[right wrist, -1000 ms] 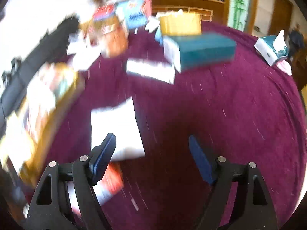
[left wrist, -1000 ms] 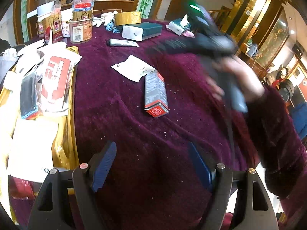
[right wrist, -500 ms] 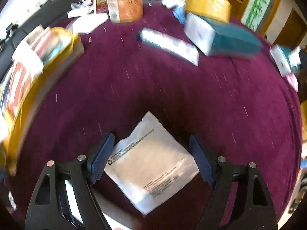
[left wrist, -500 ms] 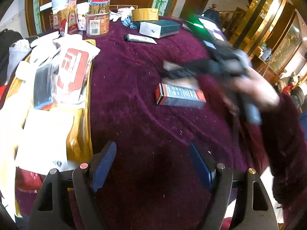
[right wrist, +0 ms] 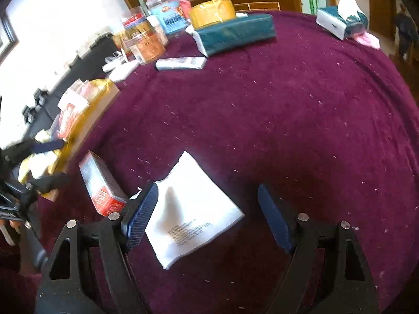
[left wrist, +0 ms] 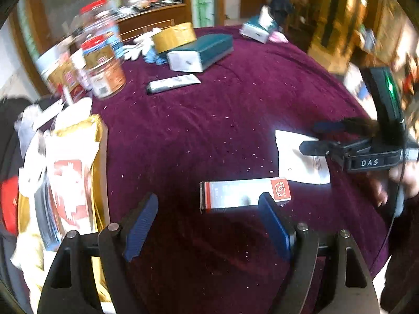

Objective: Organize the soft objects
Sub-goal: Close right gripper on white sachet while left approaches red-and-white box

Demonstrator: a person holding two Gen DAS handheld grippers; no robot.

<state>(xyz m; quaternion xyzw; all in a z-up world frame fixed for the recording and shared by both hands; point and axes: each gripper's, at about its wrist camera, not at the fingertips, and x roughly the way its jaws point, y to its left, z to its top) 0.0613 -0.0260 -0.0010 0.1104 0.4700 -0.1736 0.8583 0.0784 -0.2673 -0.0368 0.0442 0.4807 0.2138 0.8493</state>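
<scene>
We see a maroon velvet tablecloth (right wrist: 288, 110). Our right gripper (right wrist: 207, 214) hovers over a flat white packet (right wrist: 193, 209) with small grey print, lying between its wide-apart jaws, untouched. Our left gripper (left wrist: 209, 225), jaws also apart and empty, points at a grey-and-red carton (left wrist: 243, 192) just ahead.

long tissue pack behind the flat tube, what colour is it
Dark teal with white ends, the long tissue pack shows best in the right wrist view.
</scene>
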